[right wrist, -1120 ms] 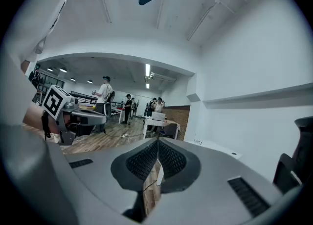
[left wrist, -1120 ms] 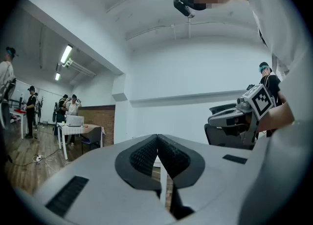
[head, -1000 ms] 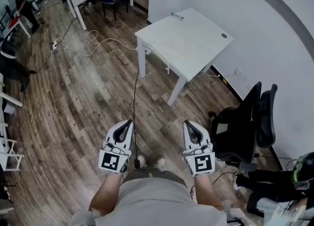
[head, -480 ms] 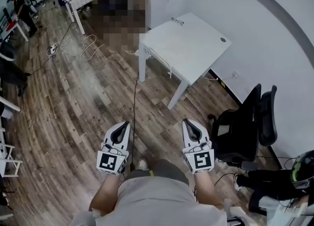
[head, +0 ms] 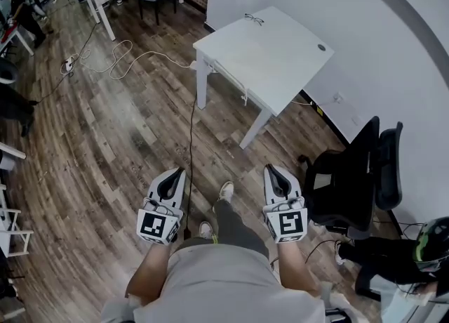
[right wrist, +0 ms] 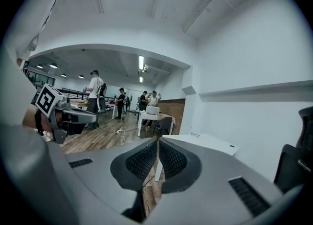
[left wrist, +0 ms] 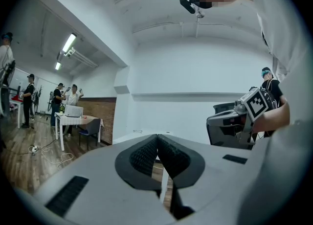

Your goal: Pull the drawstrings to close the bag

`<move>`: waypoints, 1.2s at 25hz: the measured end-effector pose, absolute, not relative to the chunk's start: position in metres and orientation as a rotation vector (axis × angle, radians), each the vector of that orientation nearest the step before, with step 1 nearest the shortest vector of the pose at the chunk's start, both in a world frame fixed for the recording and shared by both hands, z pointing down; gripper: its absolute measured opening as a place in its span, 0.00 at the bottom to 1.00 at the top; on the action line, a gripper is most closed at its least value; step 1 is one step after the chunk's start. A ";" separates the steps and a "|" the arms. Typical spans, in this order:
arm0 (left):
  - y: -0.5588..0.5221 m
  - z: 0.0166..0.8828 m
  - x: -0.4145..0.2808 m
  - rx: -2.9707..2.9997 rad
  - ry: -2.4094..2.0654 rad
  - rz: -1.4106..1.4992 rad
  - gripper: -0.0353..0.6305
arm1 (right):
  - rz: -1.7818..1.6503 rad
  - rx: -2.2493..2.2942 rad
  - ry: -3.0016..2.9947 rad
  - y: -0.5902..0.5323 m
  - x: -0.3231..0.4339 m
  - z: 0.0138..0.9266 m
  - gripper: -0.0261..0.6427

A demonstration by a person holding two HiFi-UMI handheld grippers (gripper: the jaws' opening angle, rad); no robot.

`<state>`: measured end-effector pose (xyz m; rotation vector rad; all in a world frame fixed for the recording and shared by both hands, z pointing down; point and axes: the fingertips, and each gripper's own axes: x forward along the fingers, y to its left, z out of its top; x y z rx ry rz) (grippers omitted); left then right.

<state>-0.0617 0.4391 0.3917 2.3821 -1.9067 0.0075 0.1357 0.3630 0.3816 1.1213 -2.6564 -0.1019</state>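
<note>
Left gripper [head: 180,173] clenched, pads pressed together, nothing between them. Right gripper [head: 271,169] same: clamped on nothing. We hold both side by side in front of our torso, well apart, jaws pointing forward, marker cubes [head: 156,225] facing up. Our shoe [head: 226,189] sits between them on the wooden floor [head: 119,139]. A black cable [head: 191,139] runs from our feet toward the white table [head: 280,62] ahead by the wall, glasses [head: 254,20] near its far edge. Black office chair [head: 351,181] to the right of the right gripper. We can't tell where the bag is, no view shows it
</note>
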 end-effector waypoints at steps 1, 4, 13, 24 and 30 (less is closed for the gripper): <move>0.431 0.394 -0.063 2.382 -1.899 0.015 0.08 | -0.096 1.119 -2.654 0.355 0.133 0.384 0.09; 0.402 0.399 -0.069 2.379 -1.887 0.030 0.08 | -0.075 1.124 -2.645 0.322 0.126 0.392 0.09; 0.261 0.389 -0.085 2.374 -1.906 0.093 0.08 | -0.006 1.114 -2.625 0.177 0.112 0.415 0.09; 0.131 0.388 -0.087 2.336 -1.980 0.114 0.08 | 0.025 1.003 -2.627 0.051 0.099 0.454 0.09; 0.100 0.400 -0.078 2.345 -1.925 0.125 0.08 | 0.033 0.994 -2.579 0.030 0.094 0.476 0.09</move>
